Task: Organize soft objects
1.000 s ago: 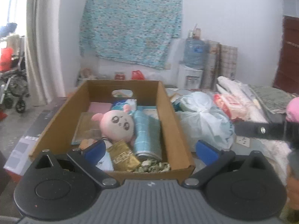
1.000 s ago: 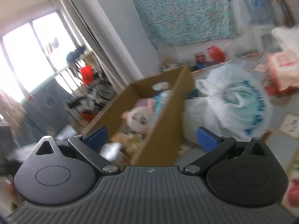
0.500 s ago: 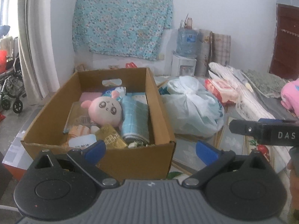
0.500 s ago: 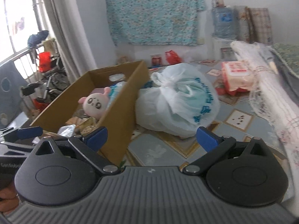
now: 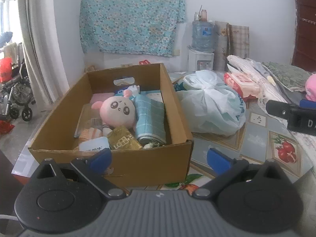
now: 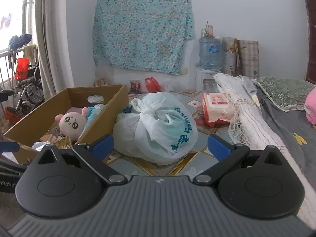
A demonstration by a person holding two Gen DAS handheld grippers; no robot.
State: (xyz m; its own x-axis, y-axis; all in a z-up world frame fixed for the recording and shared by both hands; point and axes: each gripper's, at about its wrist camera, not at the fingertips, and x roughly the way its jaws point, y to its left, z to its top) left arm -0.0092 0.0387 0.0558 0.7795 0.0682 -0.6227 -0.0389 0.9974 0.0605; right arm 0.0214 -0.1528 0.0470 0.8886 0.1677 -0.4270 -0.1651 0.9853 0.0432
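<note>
Plush toy (image 5: 118, 112), pink w/ big eyes, lying in the cardboard box (image 5: 175, 106) on the floor, head up against a rolled teal checked towel (image 5: 151, 121) on its right. Gold packet (image 5: 124, 140) and a white packet (image 5: 92, 147) sit at the box's near end, pink pad (image 5: 100, 98) further back, more bits underneath, can't tell what.

Left gripper (image 5: 159, 159) hangs over the near box wall, jaws spread wide, nothing between them. Right gripper (image 6: 160, 147) also wide apart and empty, aimed at the tied white plastic bag (image 6: 158, 126), which sits just beside the box's right wall & fills the floor between box and bed.

Behind the bag: red-and-white wipes pack (image 6: 217, 106), close to the white lace bedding (image 6: 243, 108) draped off the bed edge. Grey blanket (image 6: 286, 122) on the bed, pink item (image 6: 311, 106) at far right, only partly in view.

Back wall: teal floral cloth (image 6: 142, 37) hanging, water dispenser (image 6: 208, 69) w/ blue bottle, rolled mats (image 6: 242, 57) beside it. Red bag (image 6: 152, 84) on the floor by the wall. Wheelchair (image 5: 17, 96) far left past the curtain (image 5: 39, 45).
</note>
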